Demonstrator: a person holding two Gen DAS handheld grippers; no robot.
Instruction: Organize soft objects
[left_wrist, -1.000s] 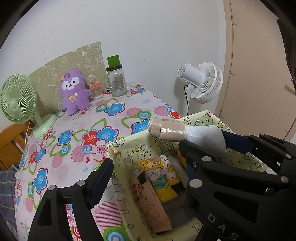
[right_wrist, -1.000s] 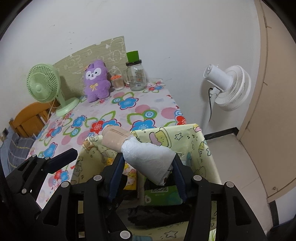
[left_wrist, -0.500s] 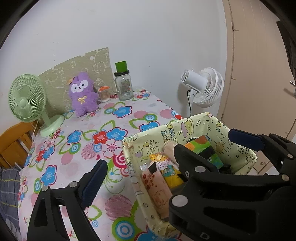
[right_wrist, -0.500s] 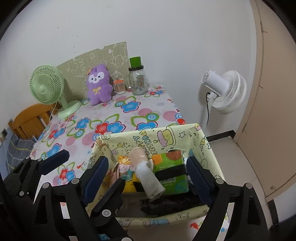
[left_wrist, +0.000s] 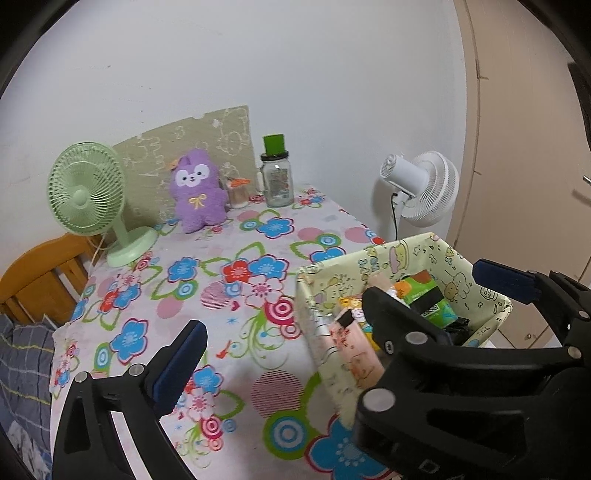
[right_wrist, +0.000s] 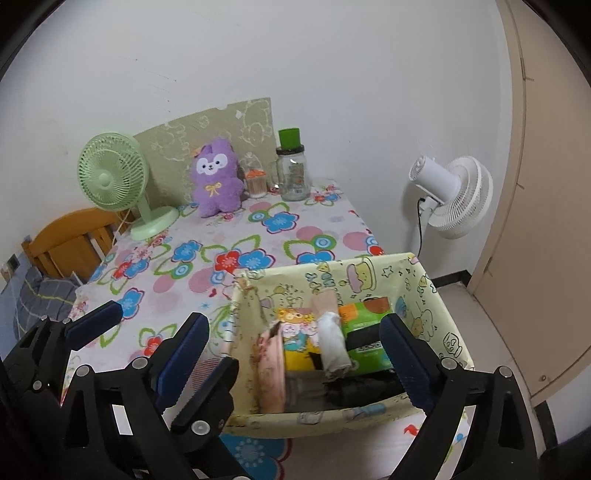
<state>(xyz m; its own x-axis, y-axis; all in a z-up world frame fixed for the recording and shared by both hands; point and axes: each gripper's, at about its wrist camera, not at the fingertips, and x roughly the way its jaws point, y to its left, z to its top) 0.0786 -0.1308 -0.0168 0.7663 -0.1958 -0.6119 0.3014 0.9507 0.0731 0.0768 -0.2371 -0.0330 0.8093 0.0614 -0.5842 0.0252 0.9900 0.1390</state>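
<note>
A yellow cartoon-print fabric bin (right_wrist: 373, 275) (left_wrist: 391, 258) stands at the table's near right corner. Inside it lie a rolled beige and white sock (right_wrist: 332, 341), a green tissue pack (right_wrist: 364, 332), a yellow cartoon pack (right_wrist: 295, 332), a pink pouch (right_wrist: 269, 365) and something black (right_wrist: 362, 389). A purple plush toy (right_wrist: 216, 177) (left_wrist: 197, 190) sits at the table's far side. My right gripper (right_wrist: 295, 354) is open and empty above the bin. My left gripper (left_wrist: 332, 314) is open and empty over the bin's left edge.
A green desk fan (right_wrist: 114, 181) stands at the far left. A glass jar with green lid (right_wrist: 293, 166) and a small orange-lidded container (right_wrist: 256, 182) stand by the plush. A white fan (right_wrist: 454, 195) is mounted beyond the table's right edge. A wooden chair (right_wrist: 70, 240) is left.
My right gripper opened and dropped the rolled sock into the bin. Both grippers pulled back and up from the bin.
</note>
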